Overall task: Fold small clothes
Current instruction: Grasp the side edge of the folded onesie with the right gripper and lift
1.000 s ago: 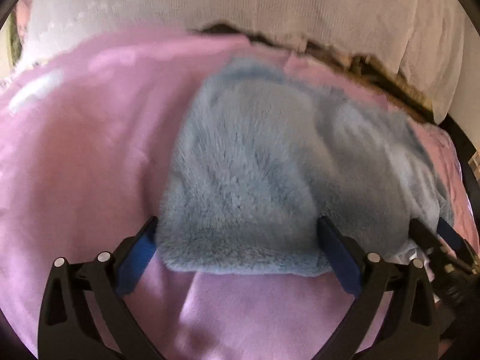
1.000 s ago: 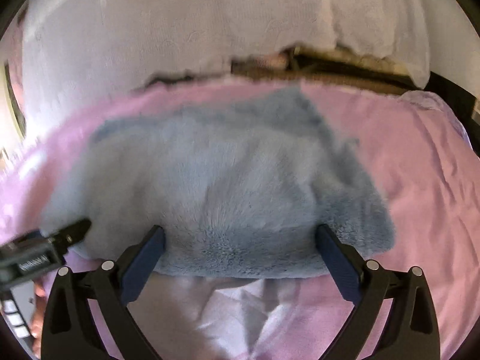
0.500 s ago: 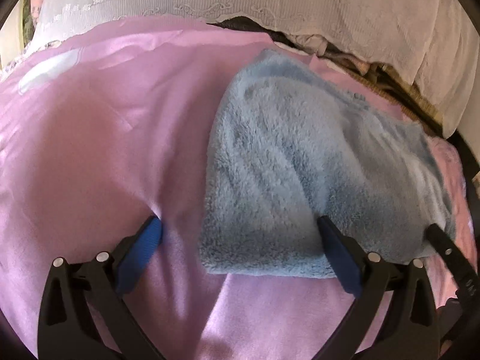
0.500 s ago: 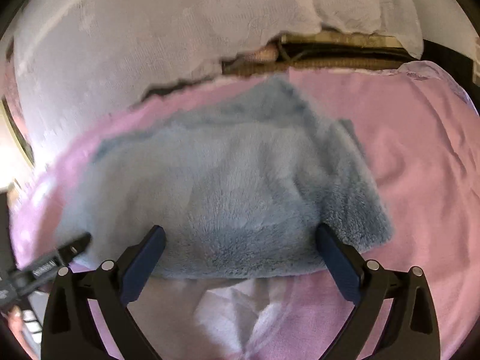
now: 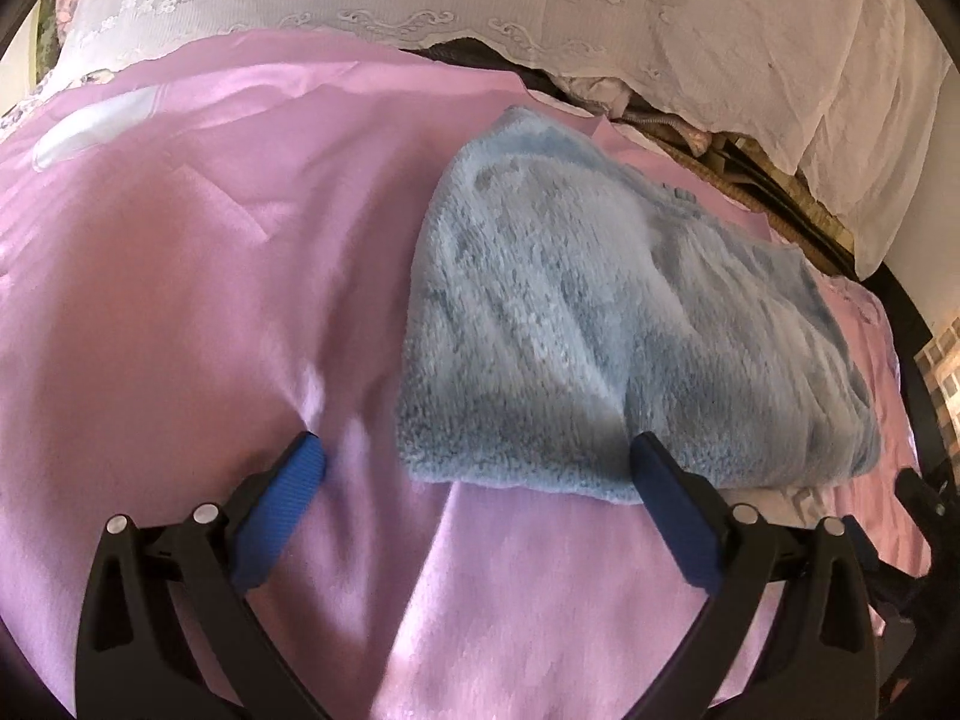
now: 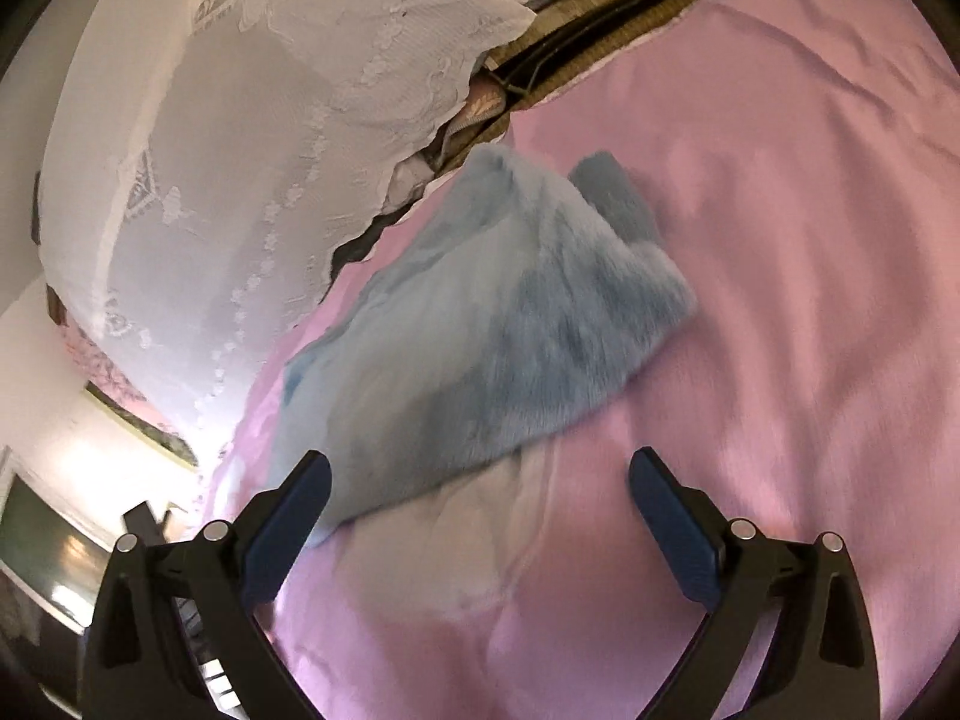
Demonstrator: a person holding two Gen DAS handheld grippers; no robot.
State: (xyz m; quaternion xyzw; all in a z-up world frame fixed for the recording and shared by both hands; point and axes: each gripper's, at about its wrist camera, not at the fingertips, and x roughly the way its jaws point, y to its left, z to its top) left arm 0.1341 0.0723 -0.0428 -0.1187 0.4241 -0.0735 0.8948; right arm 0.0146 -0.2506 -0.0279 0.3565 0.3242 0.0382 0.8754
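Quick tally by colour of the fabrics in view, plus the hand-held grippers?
Blue fluffy garment: 1
Pink bedsheet: 1
White lace cover: 1
Hand-held grippers: 2, left hand-held gripper, right hand-held gripper, both open
Total: 5

Left gripper (image 5: 477, 456): we hold it low with jaws spread wide, nothing between the blue pads (image 5: 282, 504), left pad pressing down, right pad touching | Right gripper (image 6: 480, 471): we hold it raised and rolled to one side, jaws spread wide, blue pads (image 6: 672, 516) bare, gripping nothing
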